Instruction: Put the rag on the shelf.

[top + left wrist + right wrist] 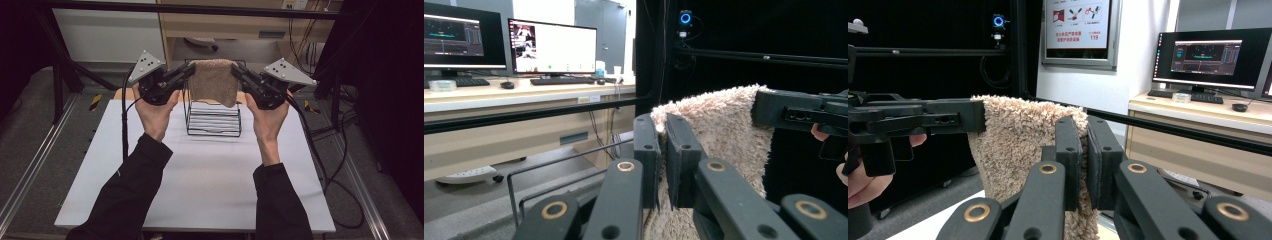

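I had the towel [214,80] stretched between both tongs at the upper middle of the high view, its top edge running left to right, directly above the wire rack [214,120]. The left gripper [189,71] was clamped on its left corner and the right gripper [238,71] on its right corner, each equally near. It looked beige, thick and fluffy, and hung doubled.
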Tool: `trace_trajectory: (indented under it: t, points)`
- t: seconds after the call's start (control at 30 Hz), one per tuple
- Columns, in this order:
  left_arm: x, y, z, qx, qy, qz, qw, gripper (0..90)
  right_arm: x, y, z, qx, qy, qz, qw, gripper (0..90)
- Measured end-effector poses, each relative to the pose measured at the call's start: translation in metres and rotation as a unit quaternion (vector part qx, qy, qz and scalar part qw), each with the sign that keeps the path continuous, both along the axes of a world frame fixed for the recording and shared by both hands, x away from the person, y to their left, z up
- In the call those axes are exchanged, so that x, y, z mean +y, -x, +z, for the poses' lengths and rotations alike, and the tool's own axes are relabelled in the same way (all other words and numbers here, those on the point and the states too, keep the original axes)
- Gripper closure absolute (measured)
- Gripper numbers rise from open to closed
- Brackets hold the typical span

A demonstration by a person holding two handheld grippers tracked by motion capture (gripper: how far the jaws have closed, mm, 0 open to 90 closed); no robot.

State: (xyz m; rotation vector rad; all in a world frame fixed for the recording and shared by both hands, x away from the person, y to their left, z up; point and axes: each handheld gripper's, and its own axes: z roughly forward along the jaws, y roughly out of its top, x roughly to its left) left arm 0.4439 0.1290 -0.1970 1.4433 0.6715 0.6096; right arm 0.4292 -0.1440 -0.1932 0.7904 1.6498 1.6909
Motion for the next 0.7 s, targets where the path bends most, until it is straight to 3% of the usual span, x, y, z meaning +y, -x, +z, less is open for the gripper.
trace_trajectory:
  t: [0.4,0.7]
  points:
    - [-0.002,-0.018,0.016,-0.01,-0.004,0.012,0.9999,84.5,0.0,-0.02,0.016,-0.008,-0.001,-0.007,0.9999,85.6]
    - [0.003,-0.033,0.026,-0.006,-0.007,0.02,0.9998,84.5,0.005,-0.038,0.024,-0.011,-0.002,-0.001,0.9999,85.6]
